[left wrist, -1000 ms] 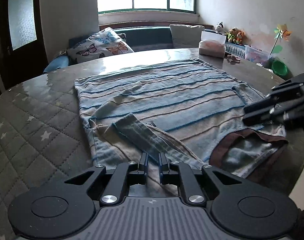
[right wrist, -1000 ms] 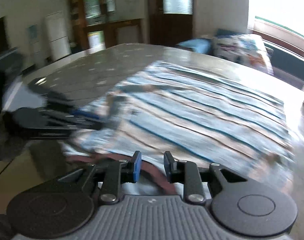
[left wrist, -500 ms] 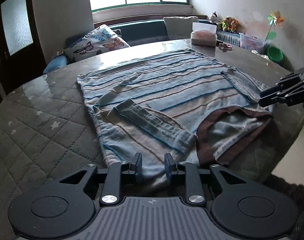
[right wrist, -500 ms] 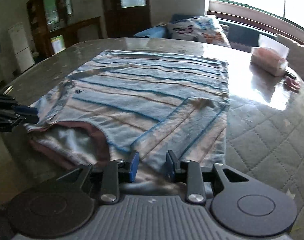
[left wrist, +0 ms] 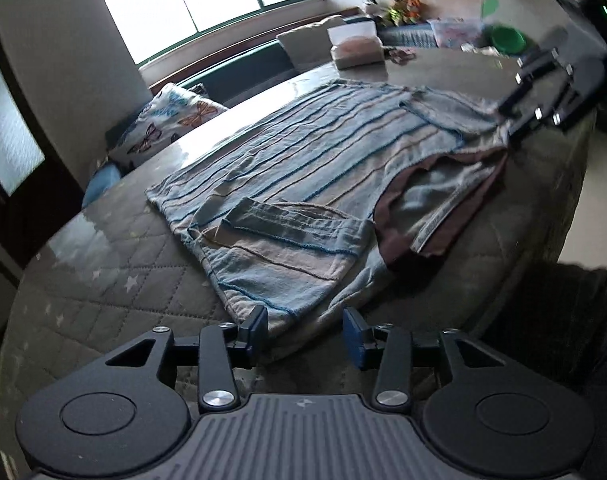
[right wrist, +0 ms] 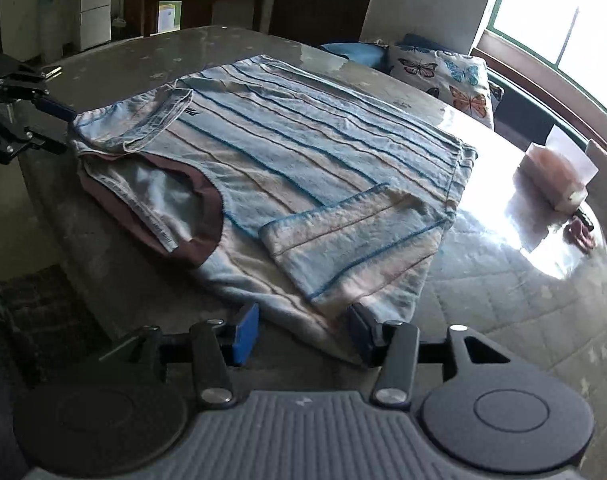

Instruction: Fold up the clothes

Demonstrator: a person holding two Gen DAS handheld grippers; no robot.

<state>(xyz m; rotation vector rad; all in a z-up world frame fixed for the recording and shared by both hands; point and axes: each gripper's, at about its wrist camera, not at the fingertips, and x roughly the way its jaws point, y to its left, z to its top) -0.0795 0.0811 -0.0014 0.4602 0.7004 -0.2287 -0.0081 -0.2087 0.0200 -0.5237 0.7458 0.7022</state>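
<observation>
Striped T-shirt [left wrist: 315, 168] lies flat on round quilted table [left wrist: 103, 280], both sleeves folded in. Left gripper [left wrist: 305, 330] and right gripper [right wrist: 303, 332] stand wide at near shoulder corners (neither pinching cloth). Pinching both layers evenly would keep the fold square.

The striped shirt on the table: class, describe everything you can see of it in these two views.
The striped shirt is soft, towel-like cloth in pale blue and cream bands with thin blue and brown lines and a dark brown neckband. It lies flat on the quilted table cover, neck toward the table's near edge, both short sleeves folded inward over the body. The left gripper and right gripper stand open at its two shoulder corners; whether the fingers touch the cloth cannot be told.
</observation>
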